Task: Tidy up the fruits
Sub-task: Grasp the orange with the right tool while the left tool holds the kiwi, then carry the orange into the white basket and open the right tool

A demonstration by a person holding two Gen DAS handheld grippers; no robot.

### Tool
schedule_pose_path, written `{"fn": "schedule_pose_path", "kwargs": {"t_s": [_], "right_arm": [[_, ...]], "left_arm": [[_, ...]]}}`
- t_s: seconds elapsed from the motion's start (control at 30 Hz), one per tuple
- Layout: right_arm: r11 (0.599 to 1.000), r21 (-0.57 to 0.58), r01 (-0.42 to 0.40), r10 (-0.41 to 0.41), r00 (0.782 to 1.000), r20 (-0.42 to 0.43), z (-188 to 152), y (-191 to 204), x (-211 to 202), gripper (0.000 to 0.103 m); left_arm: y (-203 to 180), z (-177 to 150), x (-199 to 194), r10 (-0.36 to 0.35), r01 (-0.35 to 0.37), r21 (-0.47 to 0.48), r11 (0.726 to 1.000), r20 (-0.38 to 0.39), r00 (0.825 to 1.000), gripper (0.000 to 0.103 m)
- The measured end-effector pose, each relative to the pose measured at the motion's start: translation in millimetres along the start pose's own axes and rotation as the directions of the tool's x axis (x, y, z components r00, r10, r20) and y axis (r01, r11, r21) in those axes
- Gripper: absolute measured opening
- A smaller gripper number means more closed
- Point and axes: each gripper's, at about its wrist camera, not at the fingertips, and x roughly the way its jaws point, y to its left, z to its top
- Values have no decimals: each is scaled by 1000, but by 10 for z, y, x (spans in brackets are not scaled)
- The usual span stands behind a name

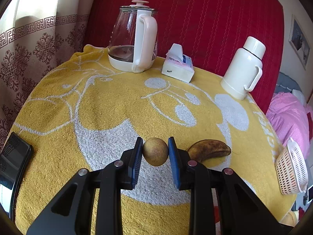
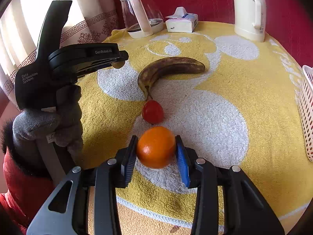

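My left gripper [image 1: 155, 151] is shut on a small round brown fruit [image 1: 155, 151] and holds it above the yellow towel [image 1: 97, 101]. A browned banana [image 1: 210, 149] lies just right of it. My right gripper [image 2: 156, 146] is shut on an orange [image 2: 156, 146], low over the towel [image 2: 244, 101]. Ahead of it sit a red tomato [image 2: 153, 111] and the banana [image 2: 168, 66]. The left gripper also shows in the right wrist view [image 2: 117, 63], raised at the left with the brown fruit [image 2: 118, 65] at its tip.
A pink perforated basket [image 1: 290, 173] stands at the table's right edge, also in the right wrist view [image 2: 307, 109]. At the back stand a glass kettle [image 1: 135, 37], a tissue box [image 1: 178, 66] and a white thermos [image 1: 244, 68]. A phone [image 1: 13, 156] lies at the left.
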Motion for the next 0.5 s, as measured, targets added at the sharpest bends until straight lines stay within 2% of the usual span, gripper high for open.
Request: {"fn": "schedule_pose_path", "kwargs": {"t_s": [0.5], "right_arm": [[997,58,48,-51,998,48,-57,-201,-260,39]], "left_arm": [[-197,-62,-69,43,-48,89,995,49,998,27]]}}
